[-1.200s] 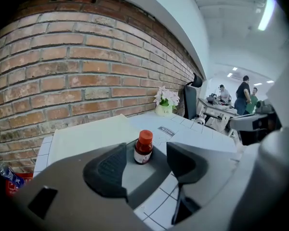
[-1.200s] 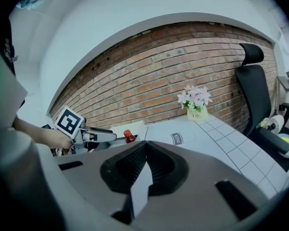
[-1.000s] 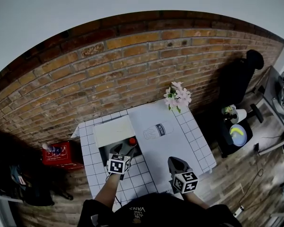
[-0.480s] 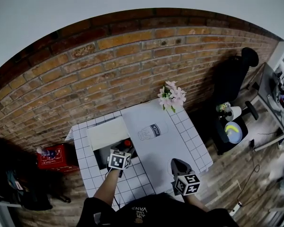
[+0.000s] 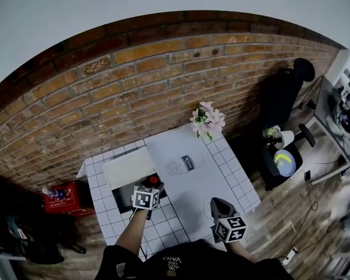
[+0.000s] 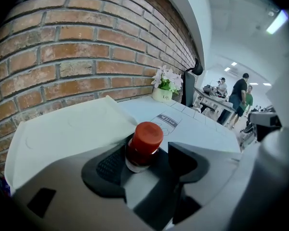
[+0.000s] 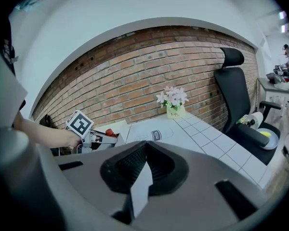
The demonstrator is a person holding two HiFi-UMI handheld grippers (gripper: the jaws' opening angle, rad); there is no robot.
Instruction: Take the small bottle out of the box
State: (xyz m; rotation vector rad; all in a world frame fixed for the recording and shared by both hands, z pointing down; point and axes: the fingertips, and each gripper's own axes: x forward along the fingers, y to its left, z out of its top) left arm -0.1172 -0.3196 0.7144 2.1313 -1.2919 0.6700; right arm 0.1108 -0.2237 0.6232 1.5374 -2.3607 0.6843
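The small bottle with a red cap stands upright between the jaws of my left gripper, which is shut on it. In the head view that red cap shows just beyond the left gripper, over the right part of the dark open box. The box's white lid lies folded back toward the wall. Whether the bottle's base is above the box rim is hidden. My right gripper hovers over the front right of the table, shut and holding nothing.
A white sheet with a milk-bottle drawing covers the tiled table's middle. A pot of pink flowers stands at the back by the brick wall. Right of the table are a black chair and a stool with a bowl. A red case sits on the floor at left.
The head camera has swung, so the table sits further left in view. The left gripper keeps its hold on the bottle over the box. The right gripper has barely moved.
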